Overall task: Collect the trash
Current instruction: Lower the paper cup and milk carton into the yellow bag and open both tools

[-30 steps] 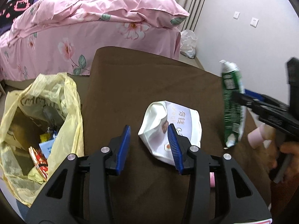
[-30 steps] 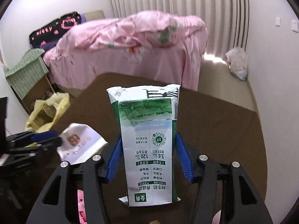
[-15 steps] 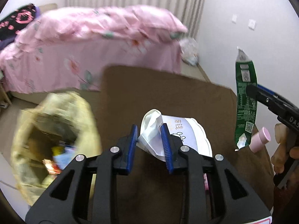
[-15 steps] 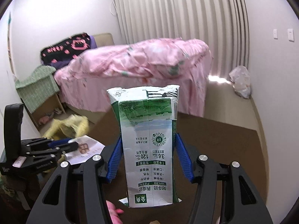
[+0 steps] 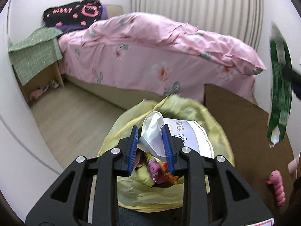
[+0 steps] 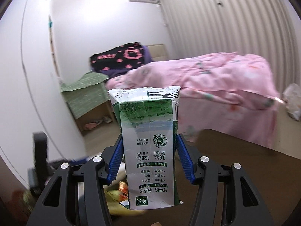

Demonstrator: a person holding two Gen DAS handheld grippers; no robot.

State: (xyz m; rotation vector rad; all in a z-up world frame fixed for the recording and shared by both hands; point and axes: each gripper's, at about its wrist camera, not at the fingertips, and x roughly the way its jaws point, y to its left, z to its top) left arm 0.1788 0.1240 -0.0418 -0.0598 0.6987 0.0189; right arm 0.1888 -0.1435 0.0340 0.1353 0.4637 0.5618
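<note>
One green-clothed bedside stand (image 5: 35, 50) stood far left, and behind it one black blanket (image 5: 72, 13) read "Kitty" in pink. One bed (image 5: 150, 56) carried a pink floral quilt. In front, one yellow trash bag (image 5: 169, 192) gaped on the floor beside the brown counter (image 5: 244, 131), with bright wrappers inside. The left gripper (image 5: 150, 146) was clamped on one crumpled white bag (image 5: 156, 131) printed "有钱", held over the trash bag's mouth. One pink caterpillar toy (image 5: 277, 188) lay on the counter. Furthest right, the right gripper (image 6: 149, 158) pinched one green-and-white milk carton (image 6: 148, 145) upside down in the air; its label read "金典", "3.6" and "120".
</note>
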